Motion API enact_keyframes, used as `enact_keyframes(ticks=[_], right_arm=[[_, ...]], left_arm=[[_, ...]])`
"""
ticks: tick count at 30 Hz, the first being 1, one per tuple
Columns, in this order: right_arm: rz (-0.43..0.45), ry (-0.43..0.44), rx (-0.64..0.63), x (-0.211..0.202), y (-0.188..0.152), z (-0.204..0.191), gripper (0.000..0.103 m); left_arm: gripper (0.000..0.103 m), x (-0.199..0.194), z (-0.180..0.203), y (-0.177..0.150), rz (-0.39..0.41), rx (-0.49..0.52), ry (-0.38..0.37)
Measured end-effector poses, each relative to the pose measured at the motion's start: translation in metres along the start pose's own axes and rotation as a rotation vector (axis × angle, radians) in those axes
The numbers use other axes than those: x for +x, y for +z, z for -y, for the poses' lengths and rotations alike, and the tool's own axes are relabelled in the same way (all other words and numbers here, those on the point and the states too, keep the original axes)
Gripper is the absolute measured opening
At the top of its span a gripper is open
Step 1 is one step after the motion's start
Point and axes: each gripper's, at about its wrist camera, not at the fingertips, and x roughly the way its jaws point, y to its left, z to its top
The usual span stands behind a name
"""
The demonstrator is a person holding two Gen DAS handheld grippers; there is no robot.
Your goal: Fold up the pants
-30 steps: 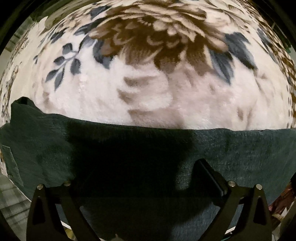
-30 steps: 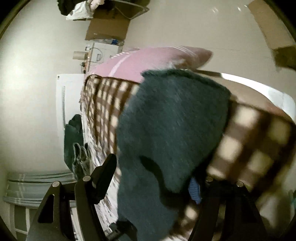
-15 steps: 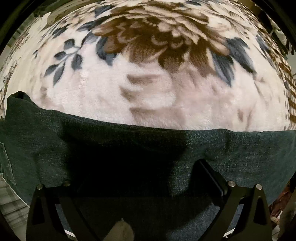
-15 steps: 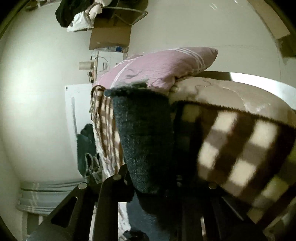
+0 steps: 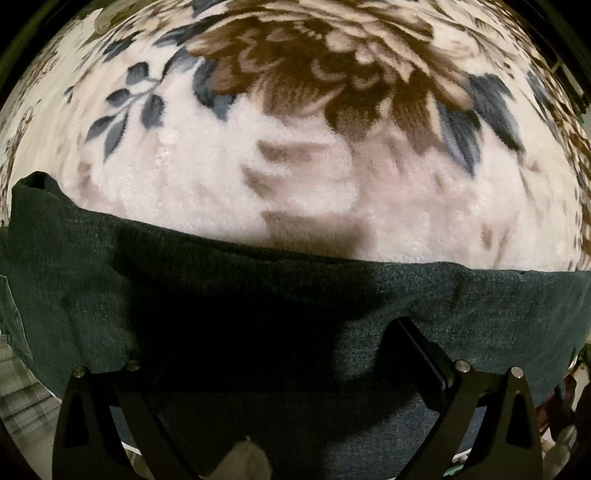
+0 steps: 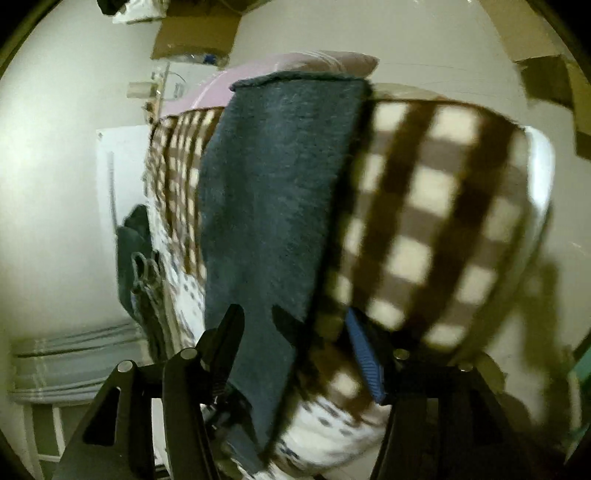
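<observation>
The dark blue-green denim pants (image 5: 229, 295) lie as a broad band across a floral fleece blanket (image 5: 295, 166). My left gripper (image 5: 273, 354) hovers low over the pants with its jaws wide apart, the left finger lost in shadow, the right finger (image 5: 421, 350) over the cloth. In the right wrist view a pant leg (image 6: 273, 206) hangs lifted between the fingers of my right gripper (image 6: 295, 332), which stands open; the left finger (image 6: 229, 332) touches the fabric's edge.
The bed carries a brown checked blanket (image 6: 424, 221) and a pink pillow (image 6: 258, 70). A white cabinet (image 6: 118, 166), dark hanging clothes (image 6: 136, 251) and cardboard boxes (image 6: 195, 33) stand by the wall.
The left gripper has barely moved over the pants. The right gripper's jaws have spread from nearly closed on the pant leg to wide apart, and the leg now hangs broader in front of it.
</observation>
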Motion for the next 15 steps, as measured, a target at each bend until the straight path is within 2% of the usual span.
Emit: enact_keyframes(ticks=[7,12,15], right_arm=[[0.034,0.122,0.018,0.028,0.015,-0.003,0.064],[0.063,0.193,0.046,0.026,0.021,0.001,0.064],[0.081,0.200,0.037,0.028,0.032,-0.002,0.063]], left_arm=[[0.103,-0.006,0.003,0.001,-0.005,-0.001,0.003],[0.103,-0.003,0.004,0.001,-0.004,0.000,0.006],[0.103,-0.002,0.003,0.001,-0.005,0.002,0.003]])
